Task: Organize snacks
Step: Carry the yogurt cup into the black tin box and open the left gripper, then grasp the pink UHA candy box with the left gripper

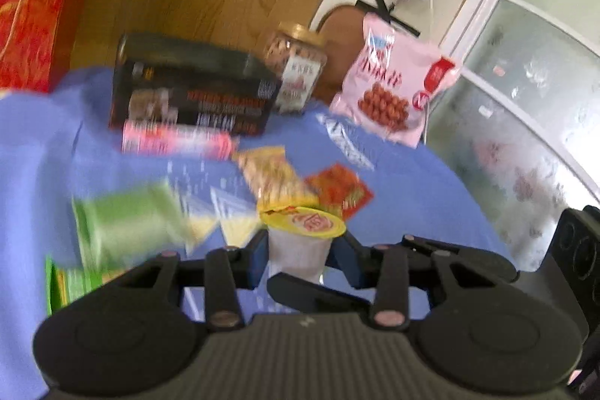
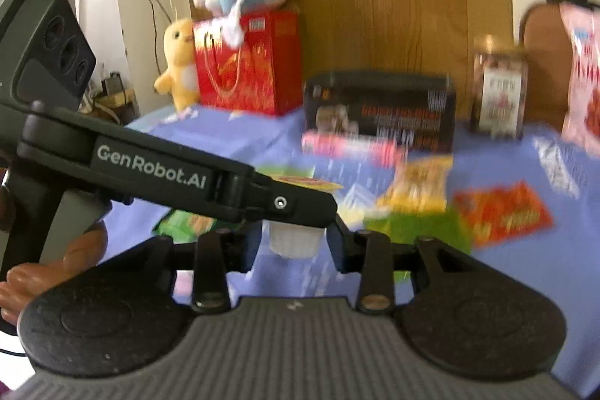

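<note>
Your left gripper (image 1: pixel 300 250) clamps a small translucent white jelly cup (image 1: pixel 298 248) with a round yellow foil lid, red-printed, one corner peeling. Your right gripper (image 2: pixel 292 242) squeezes the same cup (image 2: pixel 294 241) from its side, jaws partly closed on its ribbed wall. Beyond both tips, blurred snack packets (image 1: pixel 339 190) lie on the blue tablecloth (image 1: pixel 412 212).

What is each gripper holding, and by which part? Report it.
One jelly cup: left gripper and right gripper each pinch its white body's sides, under the yellow lid.
</note>
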